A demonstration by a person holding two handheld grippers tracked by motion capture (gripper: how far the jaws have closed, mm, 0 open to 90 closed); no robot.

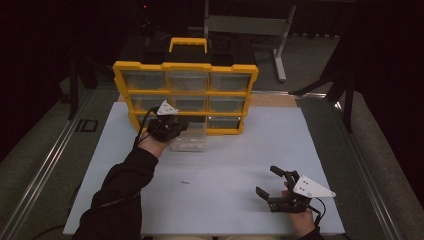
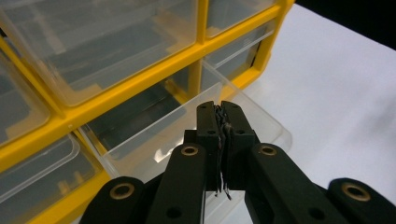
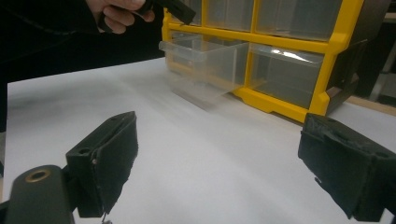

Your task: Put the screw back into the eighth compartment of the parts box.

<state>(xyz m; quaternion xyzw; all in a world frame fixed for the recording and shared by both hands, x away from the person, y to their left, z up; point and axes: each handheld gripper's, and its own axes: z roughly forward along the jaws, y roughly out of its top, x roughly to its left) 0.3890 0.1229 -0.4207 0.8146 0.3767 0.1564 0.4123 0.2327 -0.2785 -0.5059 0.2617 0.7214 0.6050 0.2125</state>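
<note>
With its jaws pinched on the front wall, the left gripper has the clear drawer partly out of the yellow organizer. Full removal remains. Right gripper rests spread near the worktop's front edge.

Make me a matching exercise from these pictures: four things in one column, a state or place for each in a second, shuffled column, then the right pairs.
Things:
1. left gripper
2. right gripper
3. clear plastic drawer
4. yellow-framed organiser with clear drawers

States or places:
A. jaws apart, over the near right part of the white table
B. standing upright at the table's far edge
C. jaws clamped on a thin clear wall
D. pulled partly out of the bottom row

Pairs: 1-C, 2-A, 3-D, 4-B
</note>
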